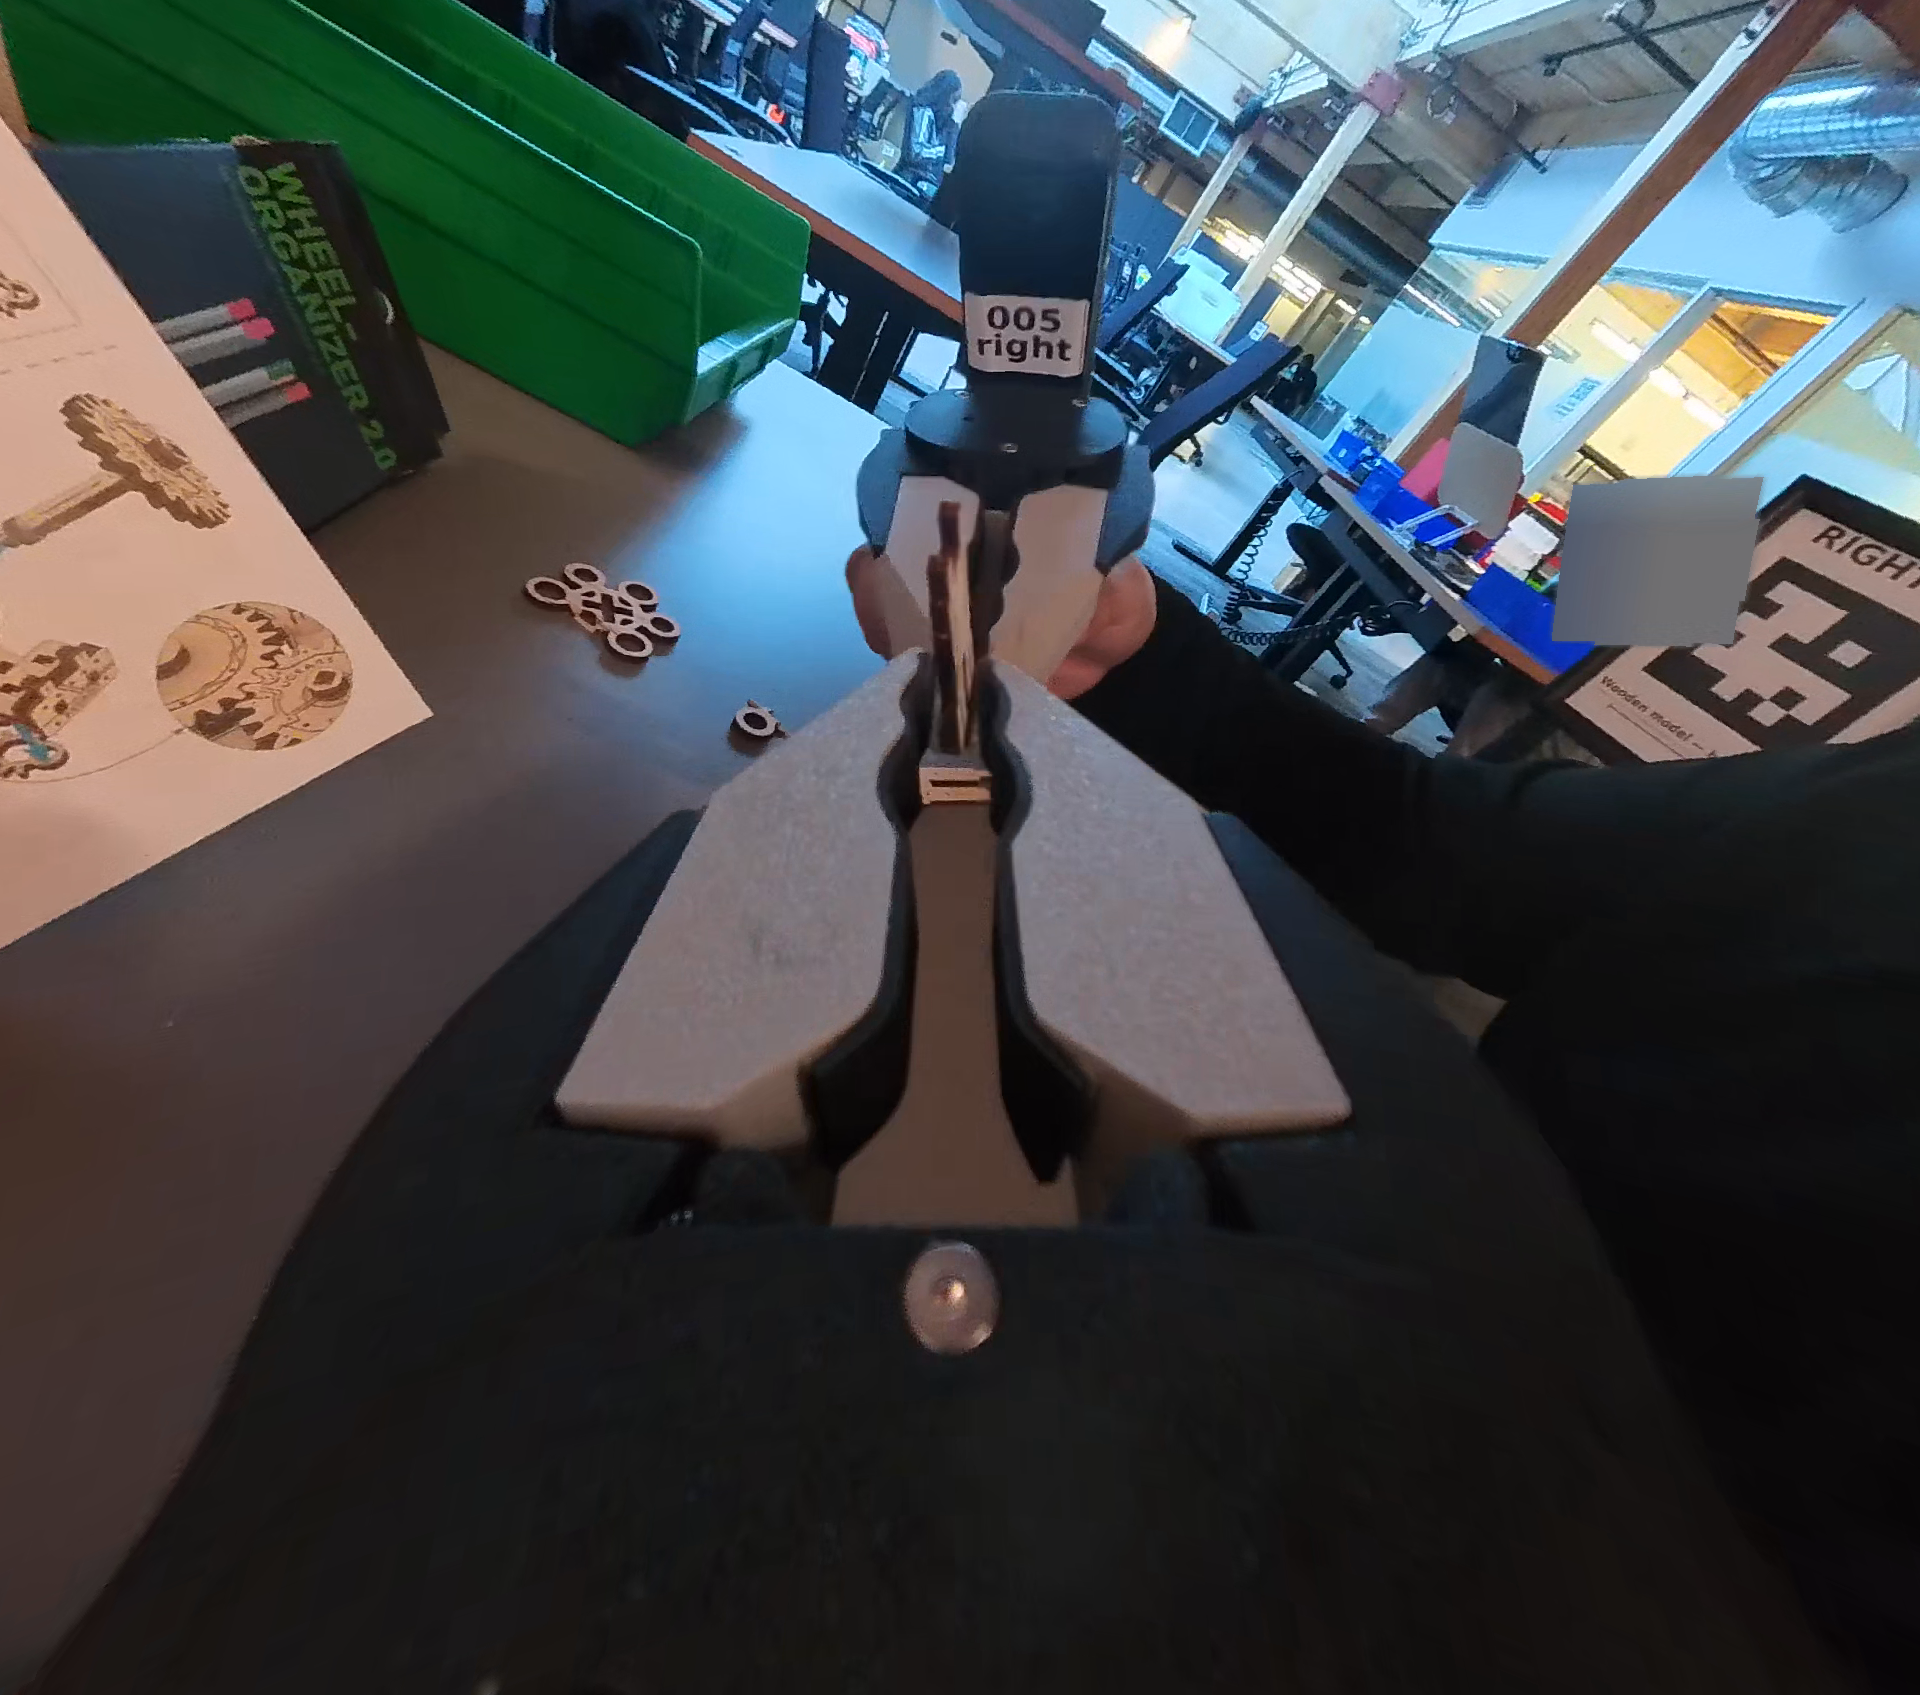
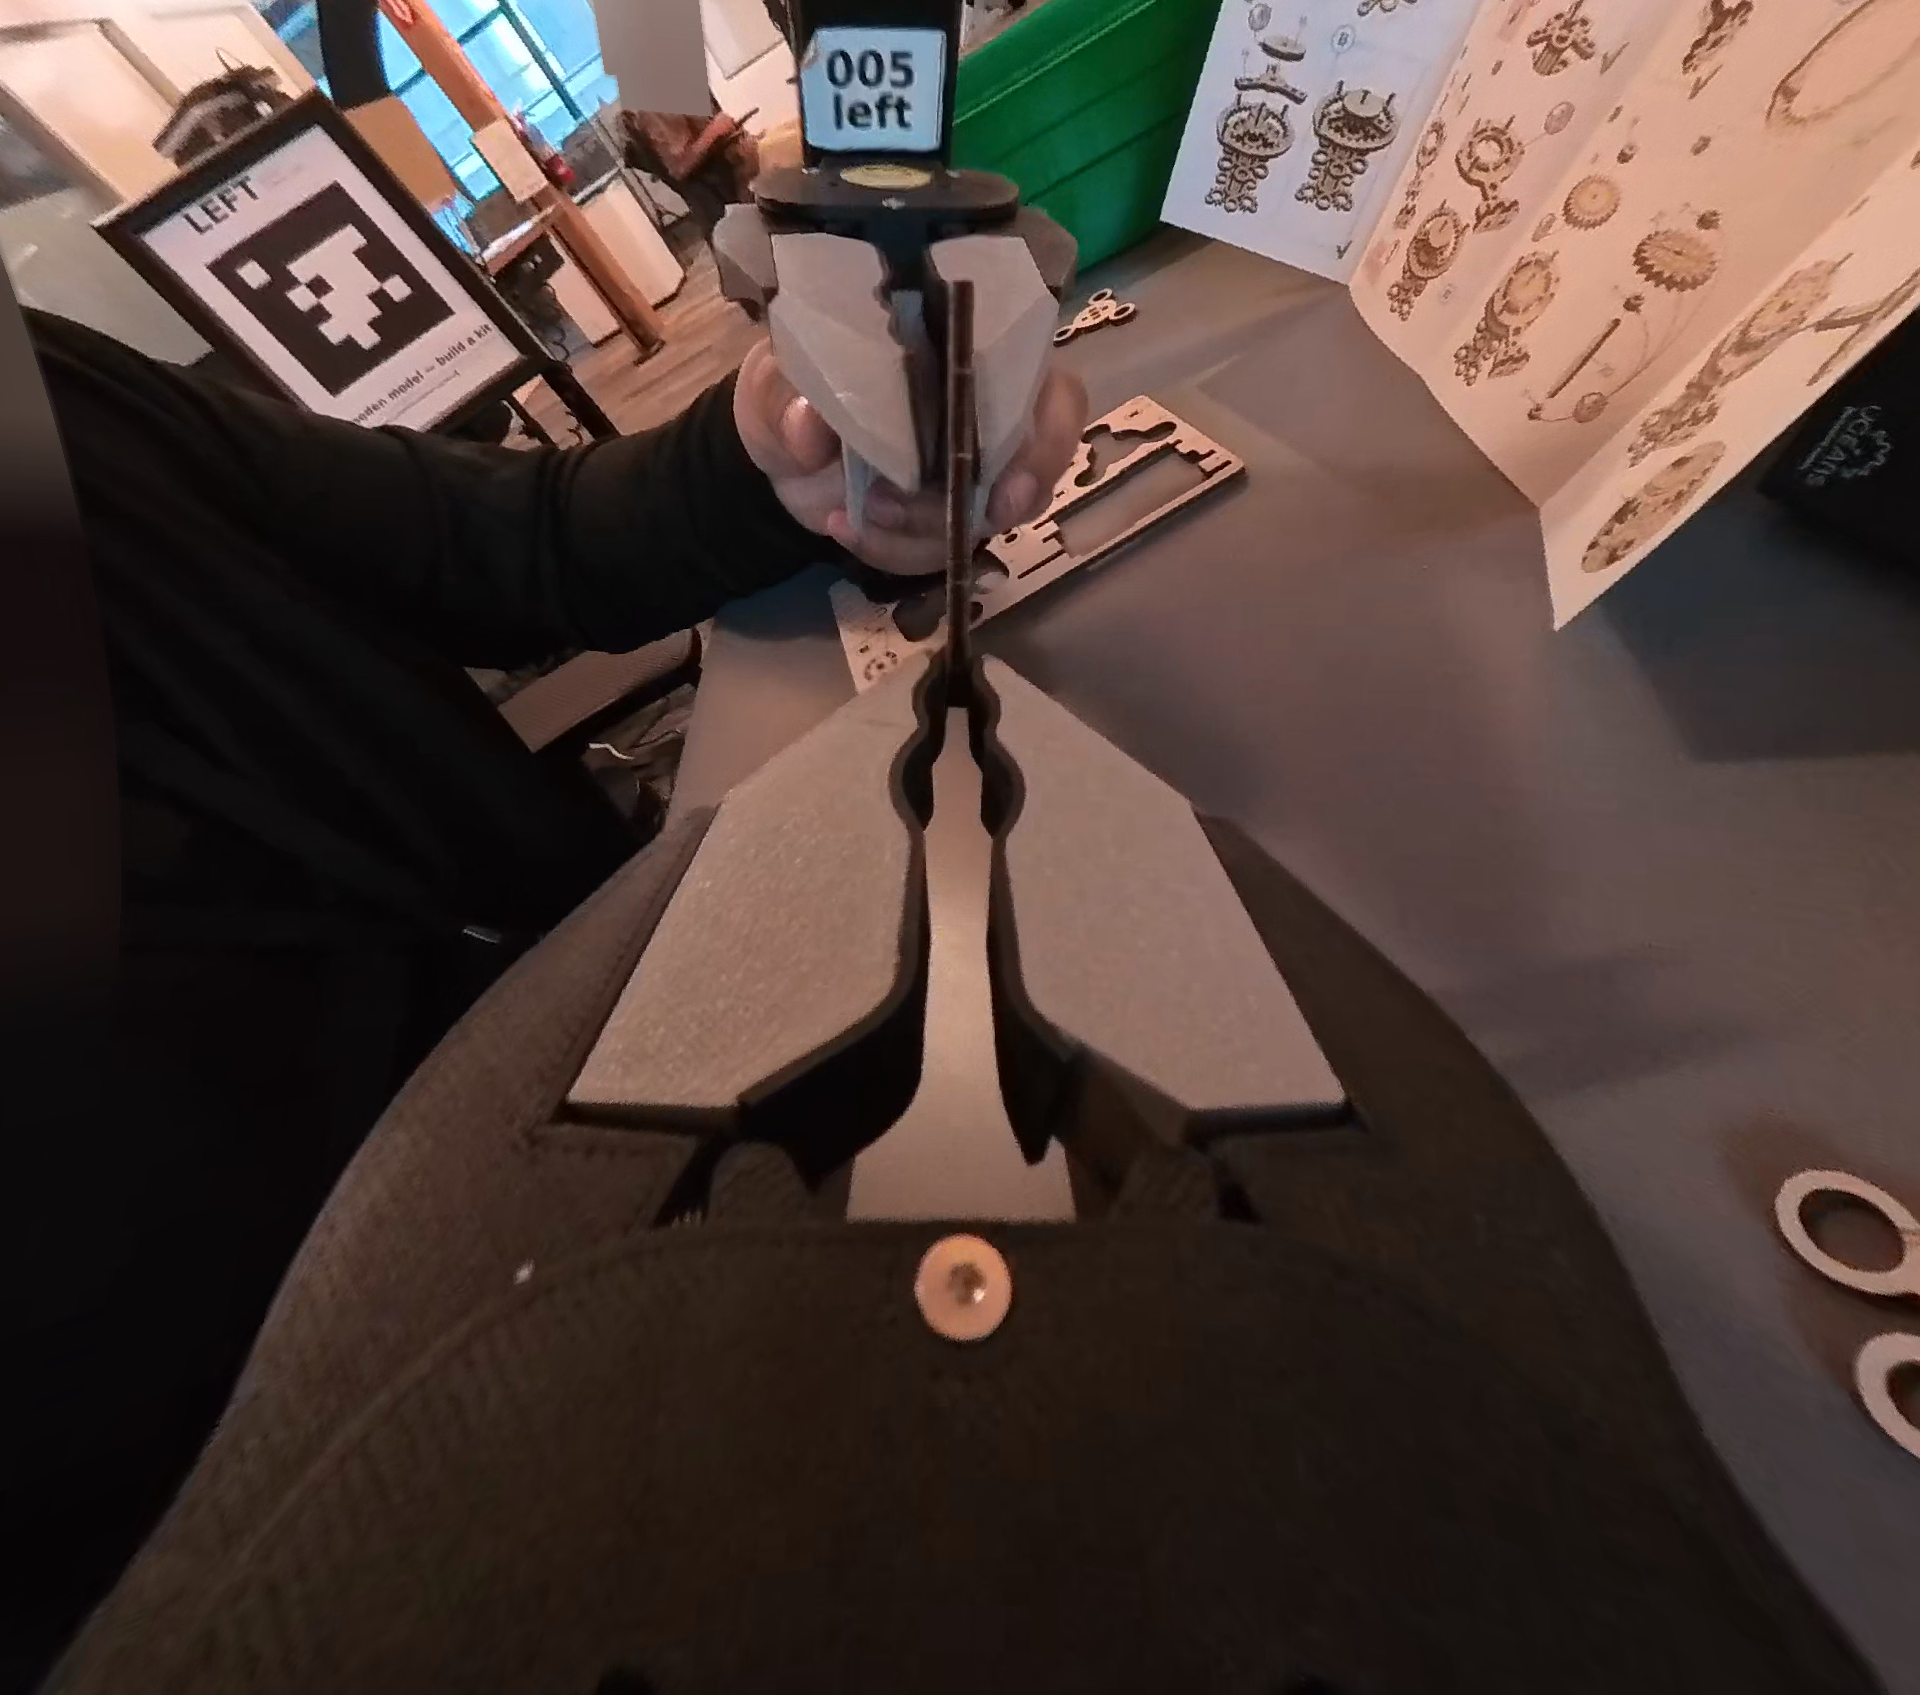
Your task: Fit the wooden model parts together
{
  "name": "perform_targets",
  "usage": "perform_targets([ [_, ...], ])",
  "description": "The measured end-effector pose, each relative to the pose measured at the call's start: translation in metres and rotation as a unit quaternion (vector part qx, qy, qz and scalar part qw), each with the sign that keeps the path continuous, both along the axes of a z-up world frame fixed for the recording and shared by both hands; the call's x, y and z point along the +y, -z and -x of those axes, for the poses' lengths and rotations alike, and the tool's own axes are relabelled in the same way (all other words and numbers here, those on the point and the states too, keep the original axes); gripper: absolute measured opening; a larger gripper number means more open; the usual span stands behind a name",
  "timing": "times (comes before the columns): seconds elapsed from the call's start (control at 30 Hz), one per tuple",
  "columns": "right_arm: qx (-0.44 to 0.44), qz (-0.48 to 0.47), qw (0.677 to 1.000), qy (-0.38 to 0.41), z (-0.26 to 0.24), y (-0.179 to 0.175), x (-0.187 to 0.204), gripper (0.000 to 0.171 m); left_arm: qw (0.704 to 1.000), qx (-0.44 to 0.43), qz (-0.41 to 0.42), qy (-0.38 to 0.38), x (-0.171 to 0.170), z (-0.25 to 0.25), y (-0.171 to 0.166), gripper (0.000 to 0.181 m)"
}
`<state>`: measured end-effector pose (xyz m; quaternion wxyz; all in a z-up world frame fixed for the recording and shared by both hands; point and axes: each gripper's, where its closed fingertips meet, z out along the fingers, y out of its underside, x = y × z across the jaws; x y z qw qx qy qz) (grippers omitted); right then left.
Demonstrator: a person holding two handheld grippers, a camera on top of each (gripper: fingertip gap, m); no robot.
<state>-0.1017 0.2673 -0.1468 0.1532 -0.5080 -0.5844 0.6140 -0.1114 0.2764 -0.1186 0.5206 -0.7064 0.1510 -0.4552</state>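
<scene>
My left gripper [image 1: 951,695] and right gripper [image 2: 958,674] face each other nose to nose above the grey table [image 1: 520,814]. The left one is shut on a small pale wooden block [image 1: 954,785]. A flat wooden part [image 1: 951,627] stands edge-on between its tips and reaches the right gripper [image 1: 982,596] opposite. In the right wrist view my right gripper is shut on that thin flat wooden part [image 2: 961,502], whose far end sits between the fingers of the left gripper [image 2: 935,440]. I cannot tell how the two pieces join.
A cluster of wooden rings [image 1: 603,606] and a small loose piece [image 1: 753,720] lie on the table. An instruction sheet [image 1: 135,554], a dark box [image 1: 291,315] and a green bin [image 1: 416,170] stand left. A punched wooden sheet [image 2: 1122,482], two ring pieces [image 2: 1849,1250] and a marker sign [image 2: 332,284] show too. My left and right fingertips are right by each other.
</scene>
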Motion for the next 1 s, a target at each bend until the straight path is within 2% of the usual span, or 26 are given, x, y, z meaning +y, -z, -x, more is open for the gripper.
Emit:
perform_targets([
  [0.23, 0.007, 0.027, 0.999, -0.024, -0.004, -0.005, -0.006, 0.0, 1.0, -0.005, 0.017, 0.012, 0.001, -0.006, 0.005, 0.017],
  [0.3, 0.001, 0.03, 0.999, -0.03, -0.003, -0.003, -0.009, 0.0, 1.0, -0.021, 0.013, 0.018, 0.0, -0.008, 0.002, 0.012],
  [0.37, -0.01, 0.029, 0.999, -0.035, -0.001, 0.001, -0.013, 0.0, 0.999, -0.032, 0.002, 0.023, -0.001, -0.009, -0.002, 0.0],
  [0.47, -0.028, 0.037, 0.998, -0.036, -0.002, 0.005, -0.015, 0.0, 1.0, -0.016, -0.002, 0.021, -0.002, -0.012, 0.001, 0.0],
  [0.5, -0.042, 0.032, 0.998, -0.028, -0.003, 0.008, -0.012, 0.01, 1.0, -0.012, -0.002, 0.013, 0.0, -0.011, 0.002, 0.0],
  [0.53, -0.053, 0.022, 0.998, -0.011, -0.005, 0.009, -0.006, 0.025, 1.0, -0.012, -0.001, 0.007, 0.001, -0.009, 0.002, 0.0],
  [0.57, -0.054, 0.007, 0.998, 0.013, -0.008, 0.009, 0.0, 0.032, 1.0, -0.012, 0.001, 0.003, 0.002, -0.007, 0.003, 0.001],
  [0.67, -0.093, -0.077, 0.988, 0.094, -0.031, 0.018, 0.018, 0.041, 1.0, -0.02, 0.015, -0.007, 0.005, 0.0, 0.007, 0.0],
  [0.77, -0.198, -0.162, 0.95, 0.18, -0.072, 0.05, 0.03, 0.054, 1.0, -0.007, 0.016, -0.02, 0.006, 0.005, 0.009, 0.0],
  [0.9, -0.293, -0.218, 0.897, 0.248, -0.116, 0.086, 0.029, 0.059, 0.999, 0.014, 0.002, -0.028, 0.005, 0.006, 0.006, 0.0],
  [0.97, -0.283, -0.217, 0.894, 0.273, -0.116, 0.086, 0.029, 0.05, 0.999, 0.022, -0.003, -0.026, 0.003, 0.003, 0.005, 0.0],
  [1.0, -0.281, -0.222, 0.893, 0.274, -0.115, 0.087, 0.028, 0.034, 0.999, 0.03, -0.005, -0.027, 0.003, 0.002, 0.006, 0.0],
])
